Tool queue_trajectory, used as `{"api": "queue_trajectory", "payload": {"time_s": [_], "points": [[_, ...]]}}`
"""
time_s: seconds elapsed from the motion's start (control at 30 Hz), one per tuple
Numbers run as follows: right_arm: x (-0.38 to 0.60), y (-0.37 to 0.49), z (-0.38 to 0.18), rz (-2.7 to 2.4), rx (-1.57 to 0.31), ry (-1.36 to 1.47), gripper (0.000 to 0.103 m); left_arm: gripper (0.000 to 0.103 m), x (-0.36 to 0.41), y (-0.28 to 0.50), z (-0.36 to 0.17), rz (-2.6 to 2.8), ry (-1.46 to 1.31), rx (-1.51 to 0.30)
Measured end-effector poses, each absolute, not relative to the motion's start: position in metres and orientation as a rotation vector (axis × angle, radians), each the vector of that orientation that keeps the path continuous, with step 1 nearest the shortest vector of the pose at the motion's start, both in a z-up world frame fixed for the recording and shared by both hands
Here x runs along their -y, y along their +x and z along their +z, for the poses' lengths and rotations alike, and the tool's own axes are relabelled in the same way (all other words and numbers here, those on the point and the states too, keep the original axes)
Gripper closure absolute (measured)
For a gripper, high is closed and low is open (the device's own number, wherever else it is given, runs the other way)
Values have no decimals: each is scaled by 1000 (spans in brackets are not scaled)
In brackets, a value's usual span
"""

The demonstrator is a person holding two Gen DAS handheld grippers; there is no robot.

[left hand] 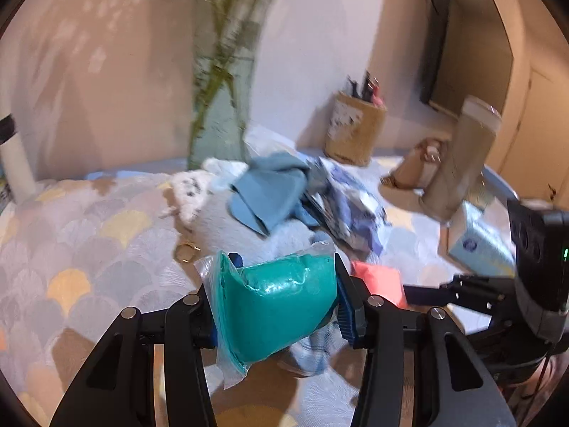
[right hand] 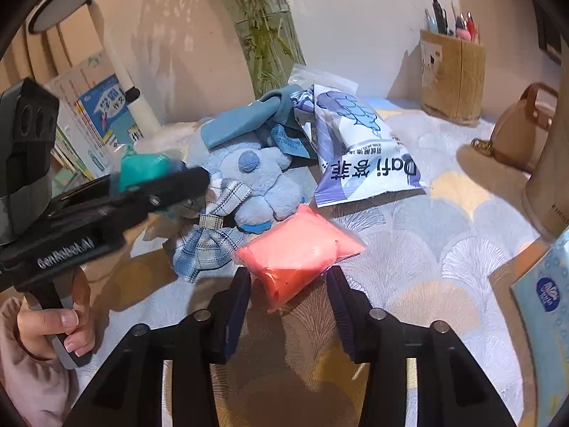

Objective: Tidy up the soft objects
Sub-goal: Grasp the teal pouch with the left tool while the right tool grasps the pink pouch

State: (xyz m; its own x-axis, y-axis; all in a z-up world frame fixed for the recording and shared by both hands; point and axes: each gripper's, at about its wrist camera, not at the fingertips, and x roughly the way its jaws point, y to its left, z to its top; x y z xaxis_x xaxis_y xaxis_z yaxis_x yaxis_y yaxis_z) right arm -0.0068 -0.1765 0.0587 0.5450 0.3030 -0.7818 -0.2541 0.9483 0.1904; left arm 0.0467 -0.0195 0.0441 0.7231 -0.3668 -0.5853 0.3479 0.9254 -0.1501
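L gripper [left hand: 281, 306] fingers clamped on load; R gripper [right hand: 288, 284] fingers partly apart.

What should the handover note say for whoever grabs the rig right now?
Left gripper: shut on the teal clay bag, lifted off the tablecloth.
Right gripper: jaws at either side of the pink clay bag, which lies on the cloth; contact unclear.
Still in the pile: blue plush toy, plaid bow, blue cloth, printed pouch.
Done: nothing visibly sorted. Left: place both bags, then the pile.
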Motion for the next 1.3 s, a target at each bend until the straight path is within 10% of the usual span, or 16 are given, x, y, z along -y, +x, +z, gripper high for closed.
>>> {"api": "queue_trajectory", "payload": {"time_s": [0.2, 0.33, 0.43, 0.53, 1.3], "points": [[167, 0, 58, 342, -938, 90, 16, 57, -11, 50, 52, -288, -116, -619], [163, 12, 57, 207, -924, 145, 16, 57, -23, 61, 42, -241, -164, -674], [165, 13, 58, 159, -909, 155, 47, 57, -28, 64, 36, -240, -197, -700], [174, 13, 59, 186, -897, 207, 56, 57, -28, 62, 36, -227, -191, -695], [175, -27, 90, 406, -621, 252, 57, 57, -49, 77, 10, -138, -290, -741]]}}
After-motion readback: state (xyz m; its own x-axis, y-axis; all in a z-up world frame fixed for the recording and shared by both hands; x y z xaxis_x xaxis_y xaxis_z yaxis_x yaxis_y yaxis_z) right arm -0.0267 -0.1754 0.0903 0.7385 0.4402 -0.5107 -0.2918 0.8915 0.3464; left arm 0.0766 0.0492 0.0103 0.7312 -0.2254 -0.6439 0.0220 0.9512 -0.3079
